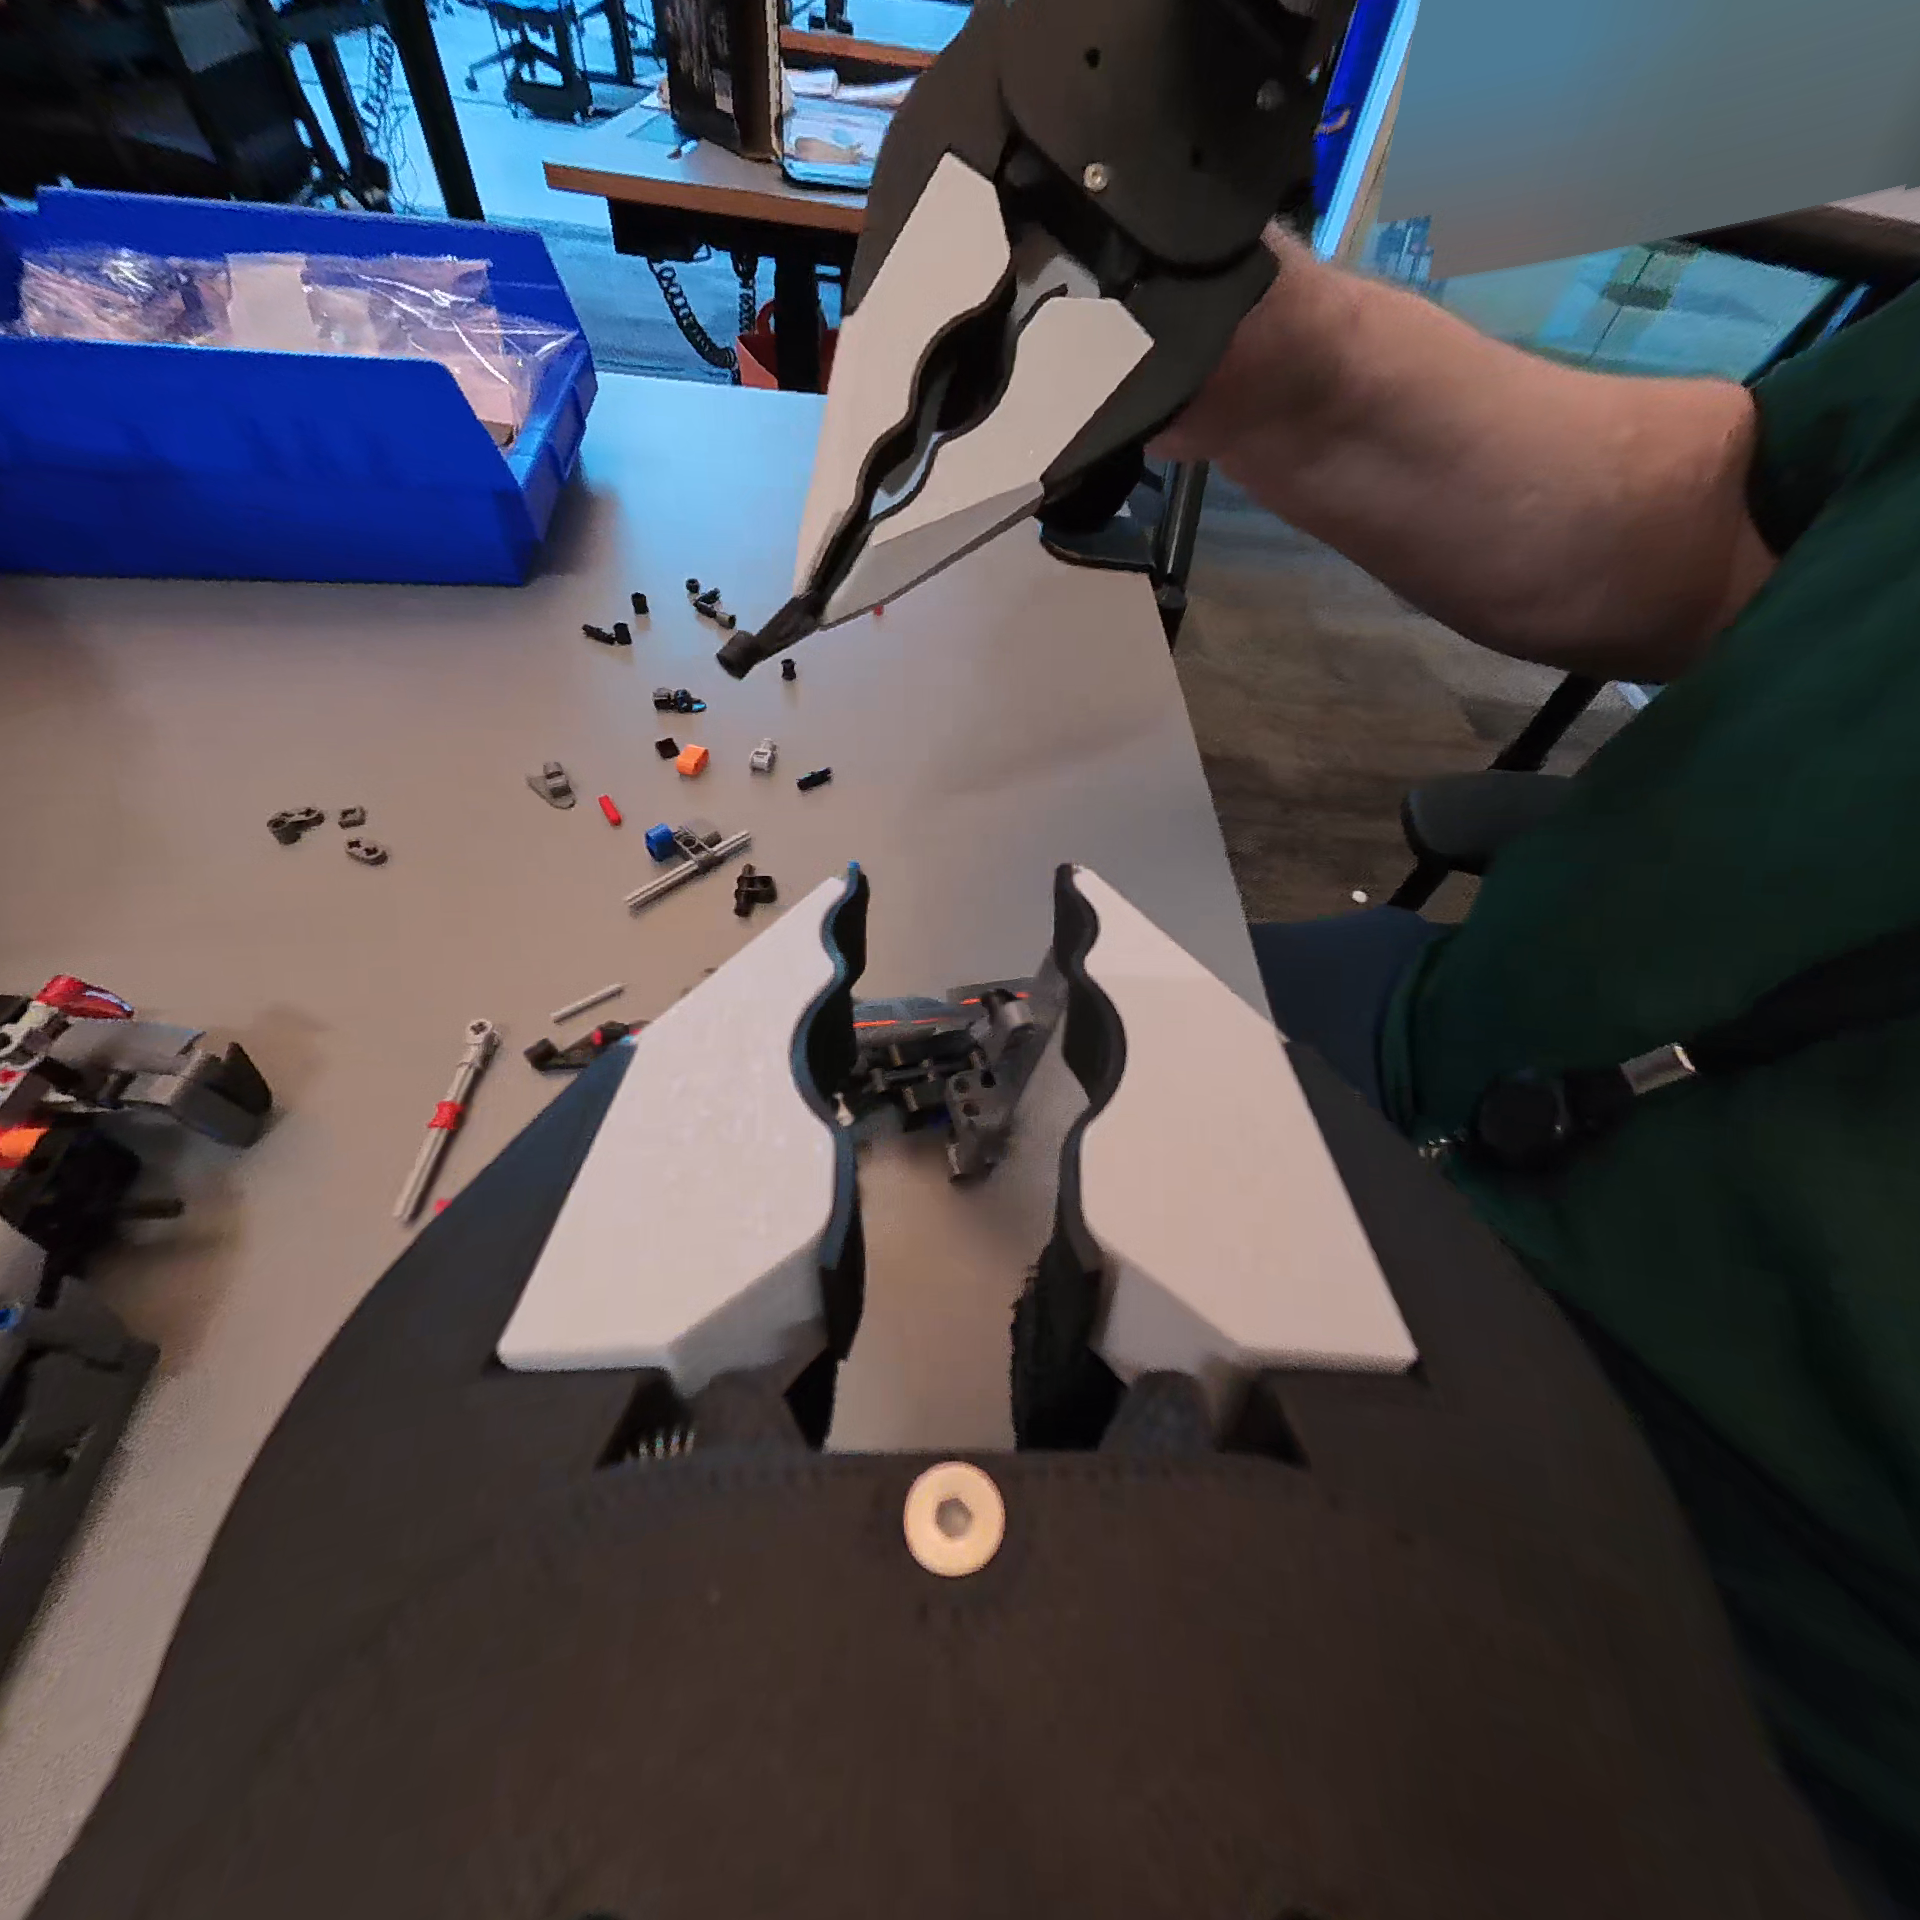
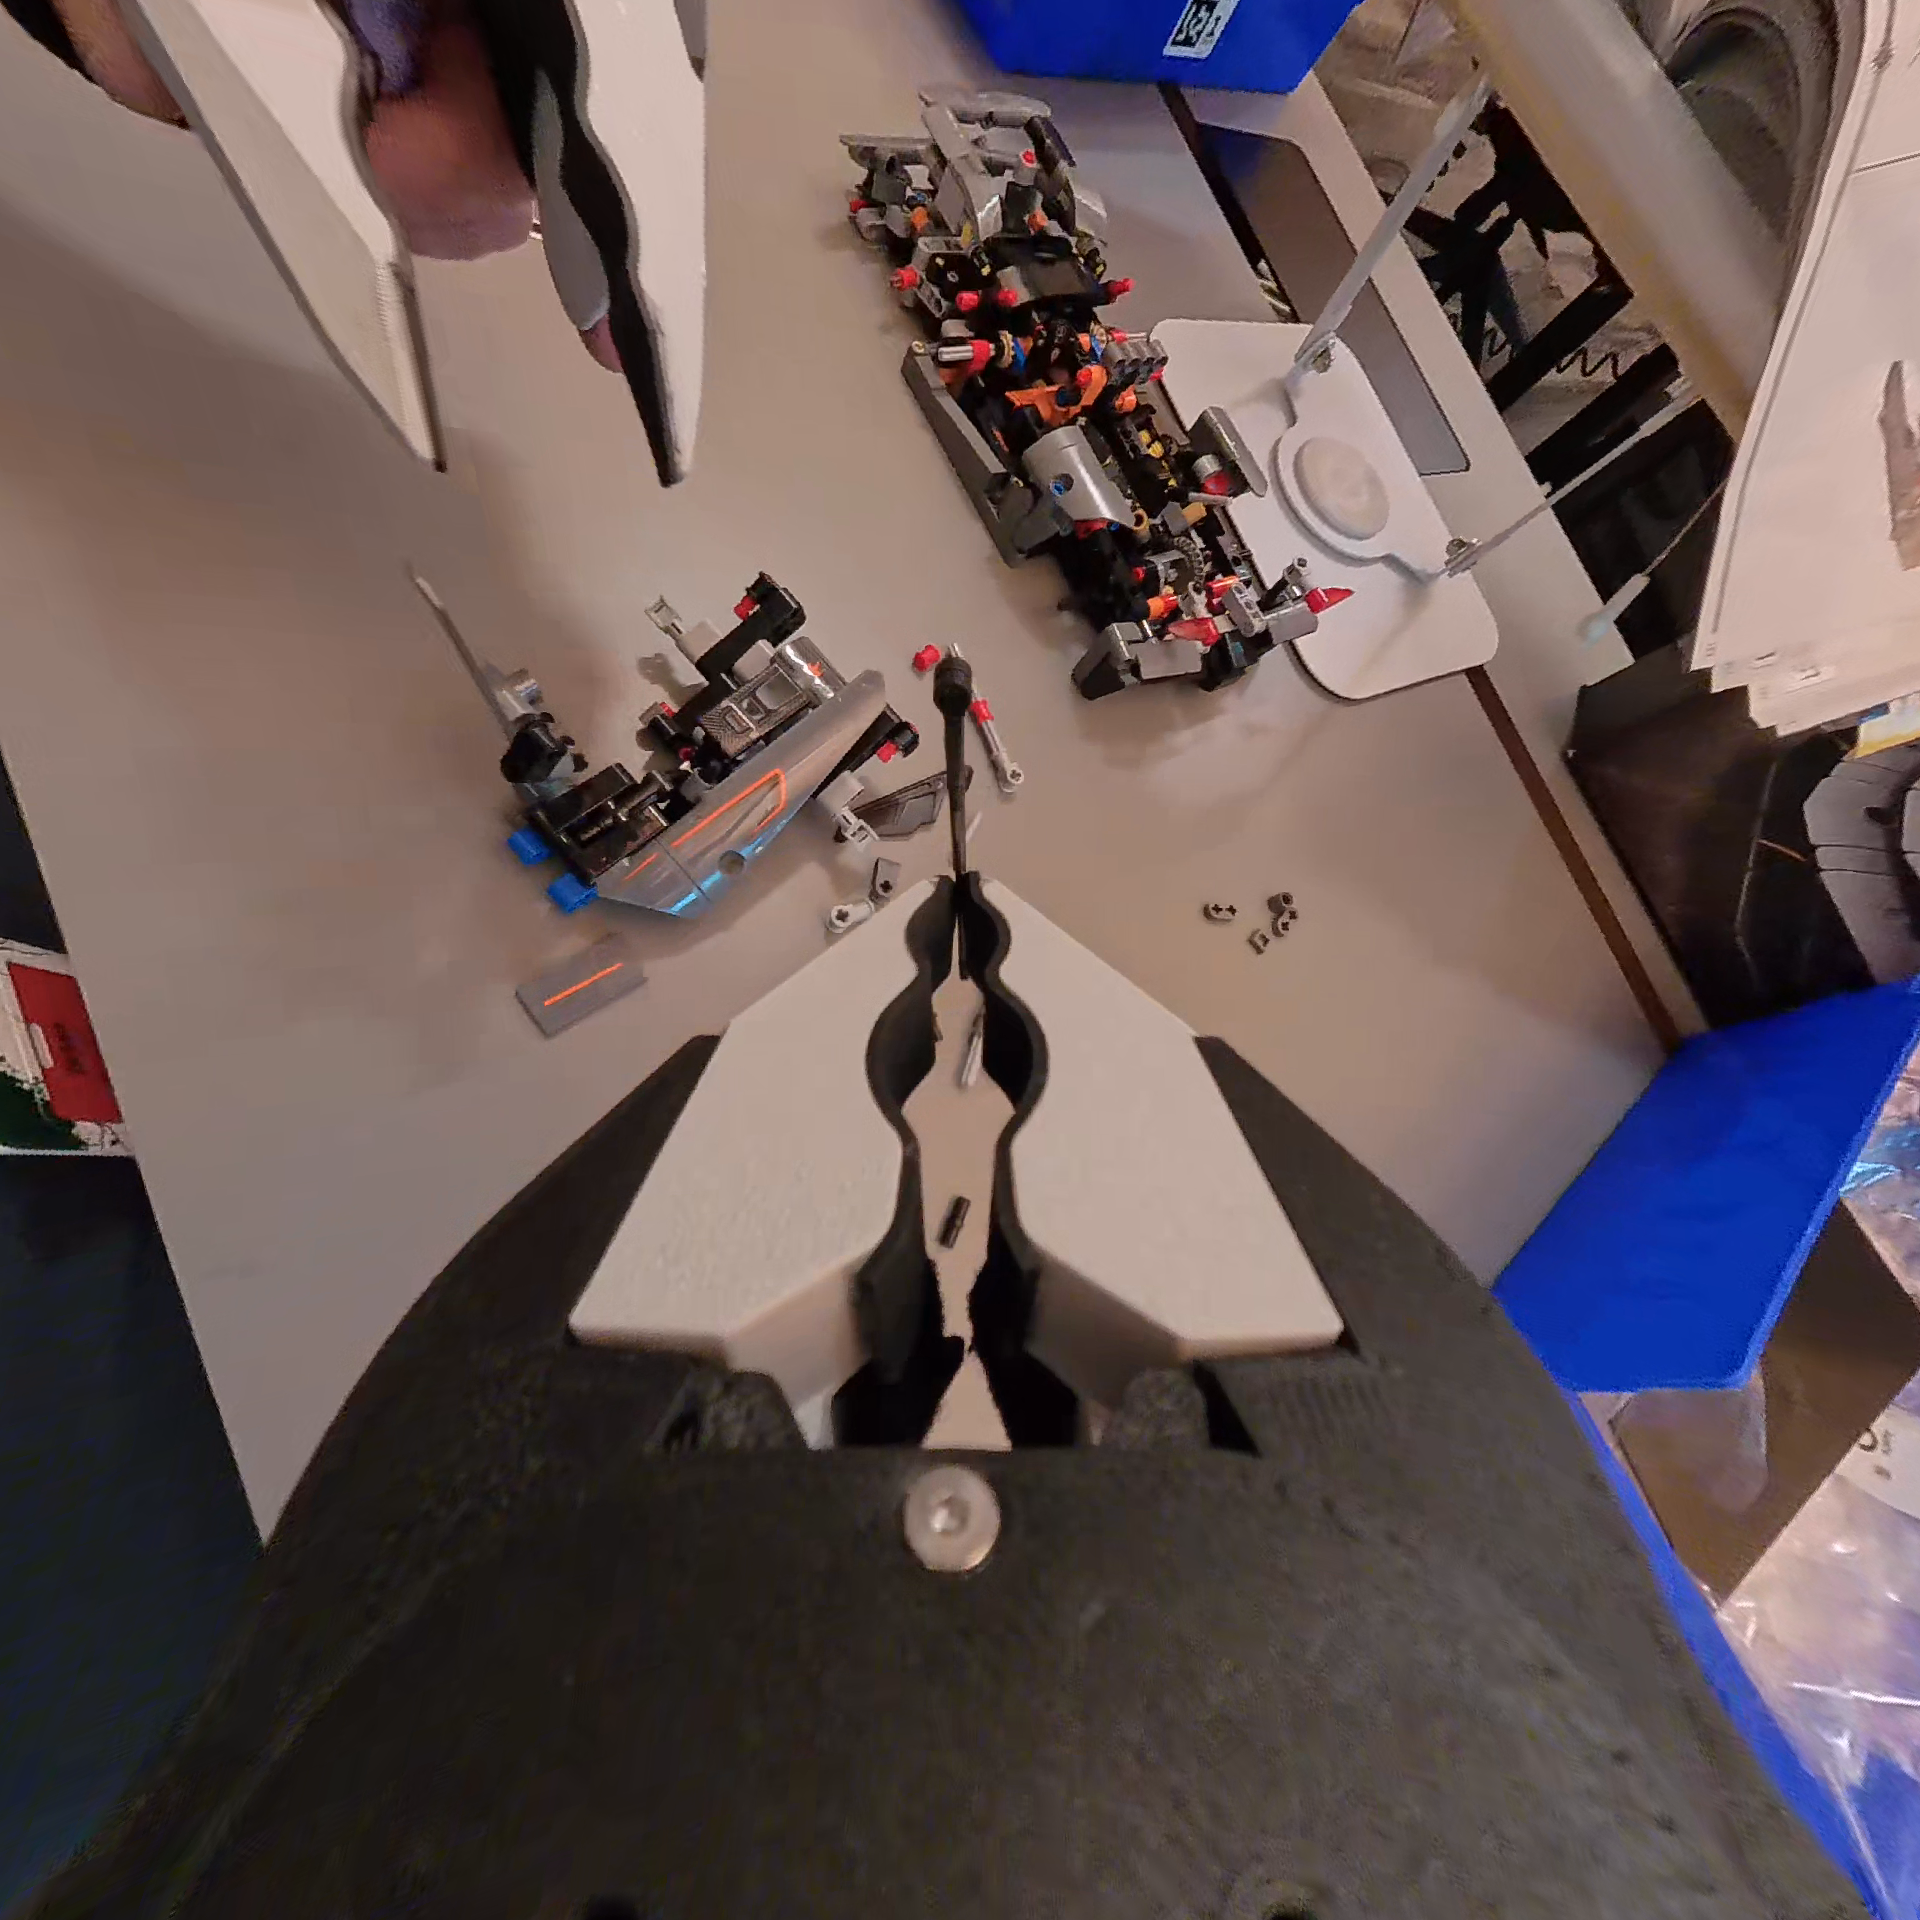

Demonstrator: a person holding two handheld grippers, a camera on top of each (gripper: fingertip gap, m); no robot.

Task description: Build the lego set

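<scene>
Right gripper (image 2: pixel 958 891) pinched tight on thin black axle (image 2: pixel 953 769) with knobby tip, angled down over matte grey table (image 2: pixel 312 665). Left gripper (image 1: pixel 961 883) spread wide, hovering above glossy grey-orange subassembly (image 2: pixel 707 769). Chassis (image 2: pixel 1081 416) well apart.

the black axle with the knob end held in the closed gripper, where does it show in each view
Left wrist view: the black axle sticks out of the right gripper, upper middle, above the loose pieces.
Right wrist view: it rises from that gripper's tips, just above centre.
Shared landmark: the grey-and-orange subassembly, seen between the left gripper's fingers.
</scene>
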